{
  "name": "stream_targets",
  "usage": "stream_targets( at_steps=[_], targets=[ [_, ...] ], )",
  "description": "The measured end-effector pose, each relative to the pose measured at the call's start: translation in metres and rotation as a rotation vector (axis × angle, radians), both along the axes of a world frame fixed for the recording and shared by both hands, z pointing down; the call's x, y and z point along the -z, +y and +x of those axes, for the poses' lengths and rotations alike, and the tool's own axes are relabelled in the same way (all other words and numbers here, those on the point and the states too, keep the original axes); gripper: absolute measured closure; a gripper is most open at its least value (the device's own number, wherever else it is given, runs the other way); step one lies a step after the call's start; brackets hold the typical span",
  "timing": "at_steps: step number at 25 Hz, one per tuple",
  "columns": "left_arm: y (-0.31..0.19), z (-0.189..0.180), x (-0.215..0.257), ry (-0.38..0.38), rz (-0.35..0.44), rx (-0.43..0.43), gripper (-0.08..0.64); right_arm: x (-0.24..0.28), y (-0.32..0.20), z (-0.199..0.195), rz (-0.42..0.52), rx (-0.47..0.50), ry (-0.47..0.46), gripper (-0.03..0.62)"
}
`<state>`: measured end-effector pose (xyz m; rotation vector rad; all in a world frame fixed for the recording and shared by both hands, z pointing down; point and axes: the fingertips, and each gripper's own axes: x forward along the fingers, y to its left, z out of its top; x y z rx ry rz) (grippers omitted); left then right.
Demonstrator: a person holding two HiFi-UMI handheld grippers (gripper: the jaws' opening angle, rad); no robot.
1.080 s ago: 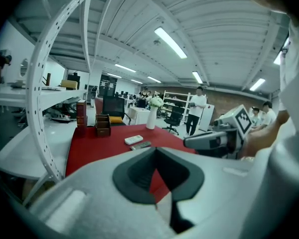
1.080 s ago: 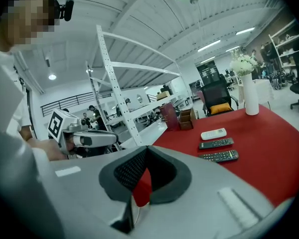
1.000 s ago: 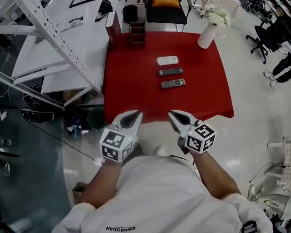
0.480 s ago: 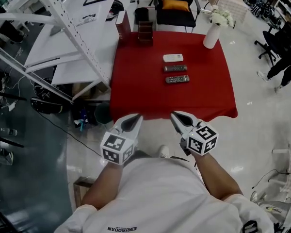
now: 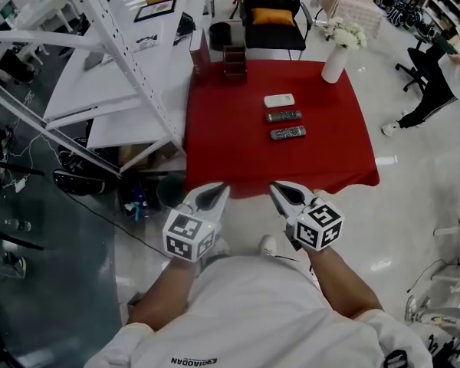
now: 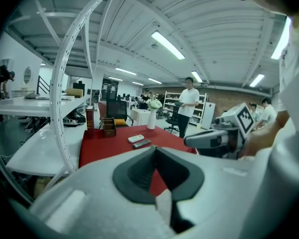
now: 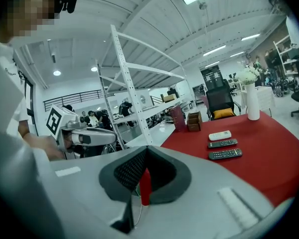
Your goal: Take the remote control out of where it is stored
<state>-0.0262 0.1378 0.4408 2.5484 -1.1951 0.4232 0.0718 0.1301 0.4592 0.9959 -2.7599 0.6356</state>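
Red table point(image 5: 230, 152) at upper centre; remotes point(image 5: 284, 116) on it right of middle, long axes left to right. Well below, left gripper point(image 5: 208, 196) and right gripper point(image 5: 285, 194), clenched on nothing, pointing up-frame. Right one probably nearer.

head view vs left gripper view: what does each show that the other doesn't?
Head view only: the nearest dark remote, the marker cube on the left hand-held gripper, and the cable-strewn floor.

Left gripper view only: the ceiling lights and a person standing beyond the table.

Both: the red table, white remote, middle dark remote, white vase, brown desk organizer, and the right hand-held gripper, empty.
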Motion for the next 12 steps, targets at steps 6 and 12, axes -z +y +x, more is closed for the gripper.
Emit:
stream_targets(
  at_steps=[6,12],
  targets=[
    [0.0,-0.018,0.001,0.007,-0.004,-0.02,0.558,0.005,-0.001,-0.019,0.002,-0.021,0.006,0.589],
    [-0.003,-0.031,0.0,0.003,-0.008,-0.028,0.558,0.007,-0.005,-0.03,-0.003,-0.044,-0.009,0.589]
  ],
)
